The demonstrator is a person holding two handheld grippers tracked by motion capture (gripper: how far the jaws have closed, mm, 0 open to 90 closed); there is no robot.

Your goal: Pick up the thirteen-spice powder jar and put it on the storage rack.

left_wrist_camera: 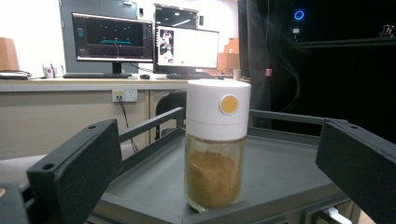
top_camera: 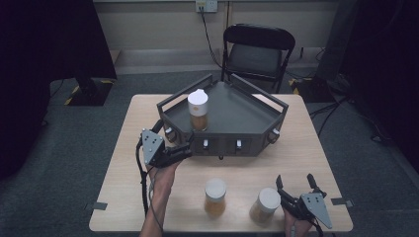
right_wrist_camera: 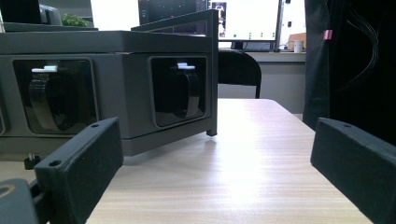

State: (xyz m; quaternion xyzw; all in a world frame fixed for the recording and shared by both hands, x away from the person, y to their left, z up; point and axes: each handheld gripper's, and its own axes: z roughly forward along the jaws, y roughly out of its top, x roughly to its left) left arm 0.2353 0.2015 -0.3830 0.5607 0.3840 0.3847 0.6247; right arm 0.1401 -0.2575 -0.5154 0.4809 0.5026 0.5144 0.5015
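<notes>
A glass jar (top_camera: 197, 109) of brown powder with a white lid stands upright near the front left of a grey railed tray (top_camera: 237, 116). My left gripper (top_camera: 175, 143) is at the tray's front left corner, aimed at that jar. In the left gripper view the jar (left_wrist_camera: 215, 154) stands ahead, apart from the open jaws, which hold nothing. Two more white-lidded jars (top_camera: 215, 196) (top_camera: 264, 203) stand on the table near its front edge. My right gripper (top_camera: 295, 181) is open just right of the second one and holds nothing.
The tray stands raised on the wooden table (top_camera: 128, 163); its front wall has black latches (right_wrist_camera: 184, 91). A black folding chair (top_camera: 257, 52) stands behind the table. Bare tabletop (right_wrist_camera: 261, 154) lies ahead of the right gripper.
</notes>
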